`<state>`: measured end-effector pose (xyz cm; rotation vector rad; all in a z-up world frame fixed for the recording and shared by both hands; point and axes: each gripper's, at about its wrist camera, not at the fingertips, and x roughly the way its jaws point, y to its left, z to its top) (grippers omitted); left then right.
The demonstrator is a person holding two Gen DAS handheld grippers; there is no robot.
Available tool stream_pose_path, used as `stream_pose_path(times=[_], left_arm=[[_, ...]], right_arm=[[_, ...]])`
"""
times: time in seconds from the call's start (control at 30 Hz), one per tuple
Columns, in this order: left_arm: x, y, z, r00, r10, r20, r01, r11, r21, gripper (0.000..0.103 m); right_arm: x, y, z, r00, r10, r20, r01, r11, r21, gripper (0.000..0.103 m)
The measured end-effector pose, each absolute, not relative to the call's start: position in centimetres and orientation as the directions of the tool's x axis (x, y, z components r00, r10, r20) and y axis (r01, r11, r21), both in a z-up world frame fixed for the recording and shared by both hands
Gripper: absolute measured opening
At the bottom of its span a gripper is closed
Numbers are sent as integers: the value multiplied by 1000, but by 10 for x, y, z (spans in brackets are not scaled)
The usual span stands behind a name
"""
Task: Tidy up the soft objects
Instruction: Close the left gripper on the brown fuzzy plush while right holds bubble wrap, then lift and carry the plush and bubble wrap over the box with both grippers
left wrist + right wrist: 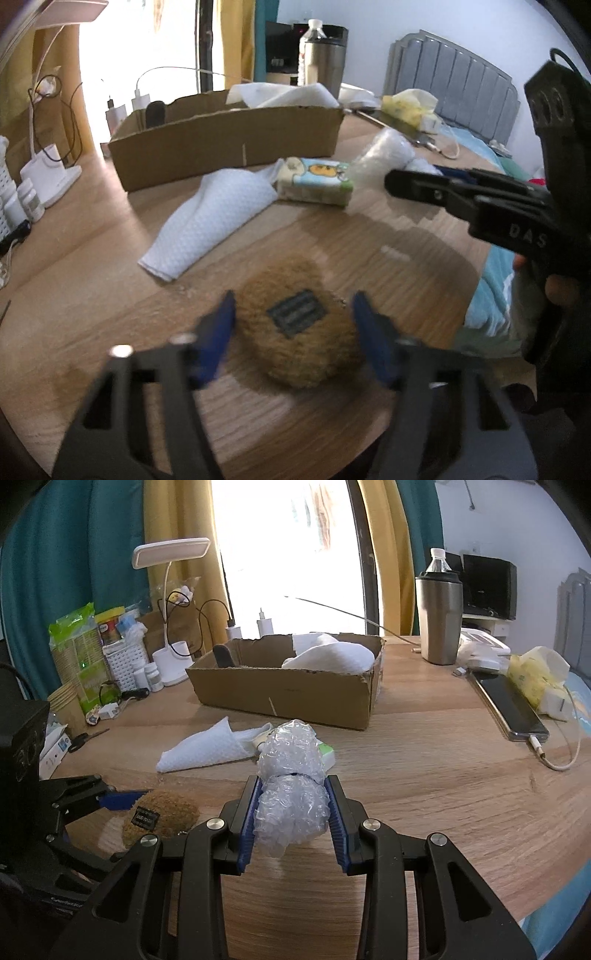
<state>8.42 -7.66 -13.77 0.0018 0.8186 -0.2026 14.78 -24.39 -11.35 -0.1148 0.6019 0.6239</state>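
A brown fuzzy plush with a dark label lies on the wooden table. My left gripper straddles it, both blue pads touching its sides. It shows again as the plush beside the left gripper's pad. My right gripper is shut on a wad of clear bubble wrap, held above the table. A white cloth and a tissue pack lie before an open cardboard box, which holds another white cloth.
A steel tumbler, a phone on a cable and a yellow tissue packet stand at the right. A desk lamp, bottles and packets crowd the left. The table's edge curves along the right, a bed beyond it.
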Motion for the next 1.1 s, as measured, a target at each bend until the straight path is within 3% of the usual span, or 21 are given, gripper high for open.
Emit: stream_pose_path(times=[0.3,1.1], left_arm=[[78,-69,-129,697,-184,-693,178,981,-82,46],[96,-25,-98,780,-188,-596,112,980,-163,46]], right_arm=[[144,-236,-108,642,523,-560,-598,799,62,37],[158,-205,-93,613,540,-577,-630,775,55,37]])
